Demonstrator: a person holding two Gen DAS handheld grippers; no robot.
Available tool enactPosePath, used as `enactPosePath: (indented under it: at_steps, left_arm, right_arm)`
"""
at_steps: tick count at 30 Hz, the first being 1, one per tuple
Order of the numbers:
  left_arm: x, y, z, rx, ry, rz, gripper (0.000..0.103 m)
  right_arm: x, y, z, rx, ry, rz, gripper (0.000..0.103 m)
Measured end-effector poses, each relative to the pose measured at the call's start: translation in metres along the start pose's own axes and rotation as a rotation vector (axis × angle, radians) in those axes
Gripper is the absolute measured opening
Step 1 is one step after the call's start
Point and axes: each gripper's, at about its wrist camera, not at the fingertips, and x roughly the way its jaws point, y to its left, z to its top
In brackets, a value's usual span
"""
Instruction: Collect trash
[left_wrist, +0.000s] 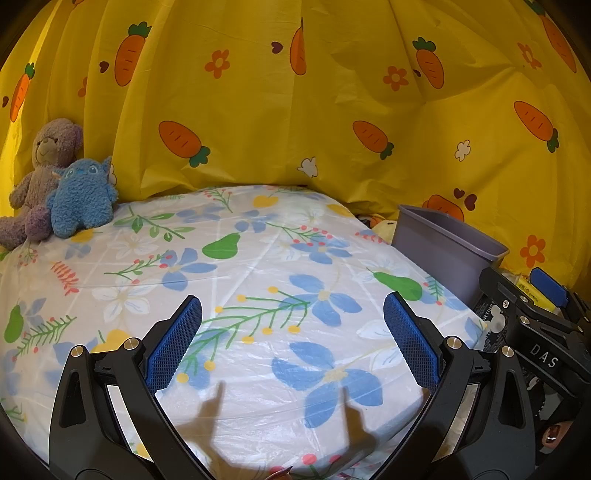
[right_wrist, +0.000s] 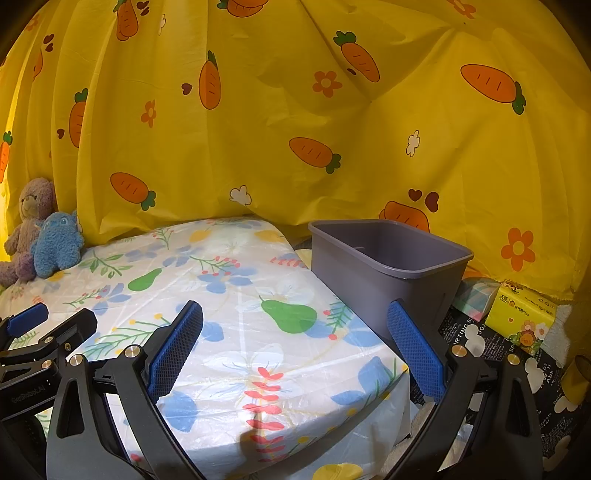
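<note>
Two grippers over the floral table (left_wrist: 258, 266), left gripper (left_wrist: 293, 343) fingers spread, right gripper (right_wrist: 295, 347) likewise, grey bin (right_wrist: 388, 273) beside

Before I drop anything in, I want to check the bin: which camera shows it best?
The right wrist view: the grey bin shows whole there, its open top and inside wall in sight, standing beside the table. The left wrist view shows only its near corner at the right edge, partly hidden by the right gripper.
</note>
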Motion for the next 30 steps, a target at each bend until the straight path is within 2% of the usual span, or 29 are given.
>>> enactPosePath:
  at_steps: [30]
  left_arm:
    - [-0.0003, 0.0018, 0.0018, 0.004, -0.008, 0.0, 0.097]
  right_arm:
    - [0.0025, 0.0033, 0.0004, -0.001, -0.002, 0.004, 0.096]
